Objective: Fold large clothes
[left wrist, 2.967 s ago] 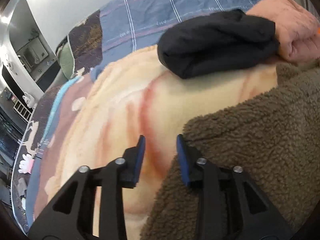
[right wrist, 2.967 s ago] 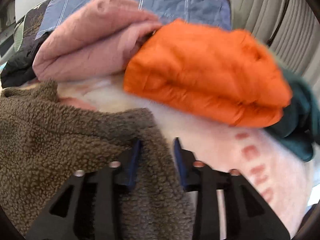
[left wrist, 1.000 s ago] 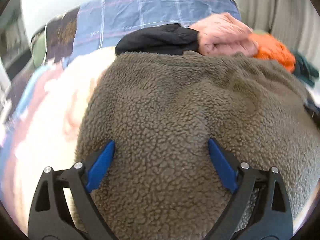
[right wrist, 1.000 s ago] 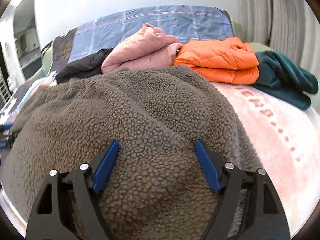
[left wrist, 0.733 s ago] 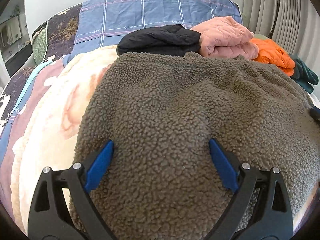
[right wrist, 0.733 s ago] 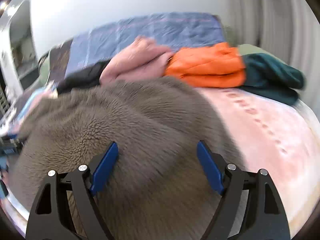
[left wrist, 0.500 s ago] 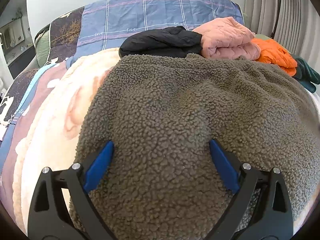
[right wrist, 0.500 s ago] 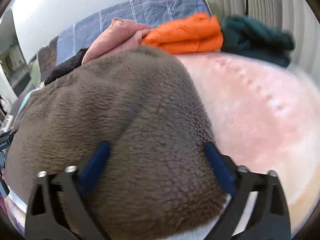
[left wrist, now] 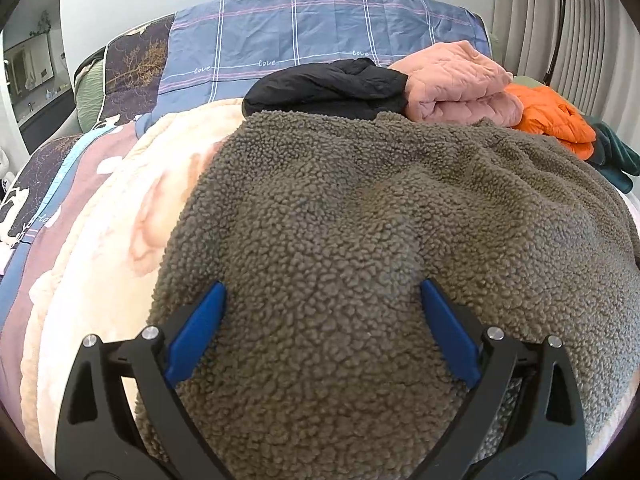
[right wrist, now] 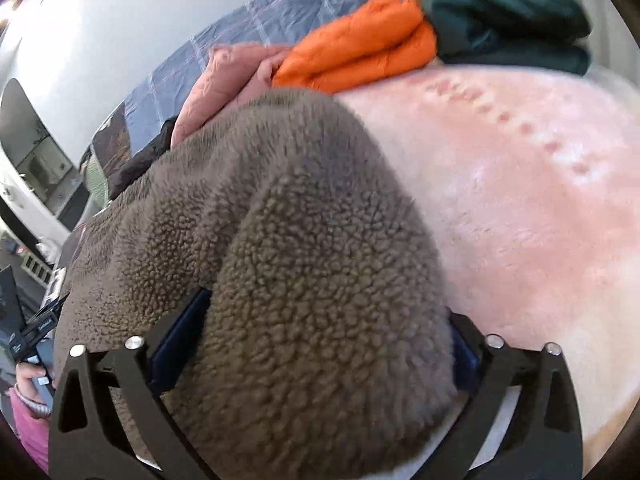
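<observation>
Brown sherpa fleece (left wrist: 360, 240) fills most of what your cameras see: the big garment lies spread on the bed over a cream and pink blanket (left wrist: 132, 208), its long axis across the bed, and its near hem drops out of sight under both tools. In the right wrist view the pile is blurred, and a raised fold (right wrist: 320, 280) of it runs away from you toward the folded stack at the head of the bed. Your left tool (left wrist: 322, 316) stands wide open with fleece between the blue pads, not pinched. Your right tool (right wrist: 326, 332) has just been narrowing a little; the bulge of fleece hides most of both pads, so you cannot tell whether they press it. Behind lie folded pink (left wrist: 460, 84), orange (left wrist: 556, 120), black (left wrist: 328, 88) and dark green (right wrist: 508, 24) garments, the green cut off in the left view.
</observation>
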A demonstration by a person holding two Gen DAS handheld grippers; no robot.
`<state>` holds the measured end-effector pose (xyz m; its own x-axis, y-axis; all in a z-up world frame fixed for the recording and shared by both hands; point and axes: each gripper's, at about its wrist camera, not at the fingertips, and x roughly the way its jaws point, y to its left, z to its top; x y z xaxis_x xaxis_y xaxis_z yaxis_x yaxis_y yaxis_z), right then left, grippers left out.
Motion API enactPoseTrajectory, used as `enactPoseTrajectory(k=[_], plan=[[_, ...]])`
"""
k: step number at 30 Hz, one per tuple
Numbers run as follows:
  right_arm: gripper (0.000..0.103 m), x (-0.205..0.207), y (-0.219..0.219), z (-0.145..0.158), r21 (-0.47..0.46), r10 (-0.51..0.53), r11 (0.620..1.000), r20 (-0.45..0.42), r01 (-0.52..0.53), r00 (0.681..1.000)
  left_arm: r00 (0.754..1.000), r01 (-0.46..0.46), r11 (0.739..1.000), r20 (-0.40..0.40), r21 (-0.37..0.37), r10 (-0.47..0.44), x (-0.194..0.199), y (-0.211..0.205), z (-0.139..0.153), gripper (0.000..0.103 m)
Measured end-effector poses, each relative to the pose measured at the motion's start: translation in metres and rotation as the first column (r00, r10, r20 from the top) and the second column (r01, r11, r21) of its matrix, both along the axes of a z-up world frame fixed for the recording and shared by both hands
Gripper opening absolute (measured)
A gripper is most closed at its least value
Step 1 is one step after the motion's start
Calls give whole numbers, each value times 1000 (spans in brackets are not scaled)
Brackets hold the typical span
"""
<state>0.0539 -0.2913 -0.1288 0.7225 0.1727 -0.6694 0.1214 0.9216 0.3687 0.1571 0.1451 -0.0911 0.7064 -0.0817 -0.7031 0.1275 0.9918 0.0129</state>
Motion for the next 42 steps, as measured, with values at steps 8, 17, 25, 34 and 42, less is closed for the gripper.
enactPoseTrajectory(k=[8,17,25,34,42], plan=[[59,-42,42,64,-254,-82,958,200,132,976,1000,1,1000,3,-13,-1,0,2,0,99],[66,-61,40,99,-258,-164,937,276,237,947,1000,16,999,9,-47,-16,-1,7,1,99],[66,-45,160,90,-311,261,933,243,-180,934,999,32,996,15,-80,-30,-3,14,1,99],[70,-7,205,14,-361,305,891,31,-274,952,999,47,986,24,-163,-43,-12,27,3,99],[69,-5,205,31,-370,331,874,-24,-316,943,998,-33,963,45,-267,47,-67,94,10,98]])
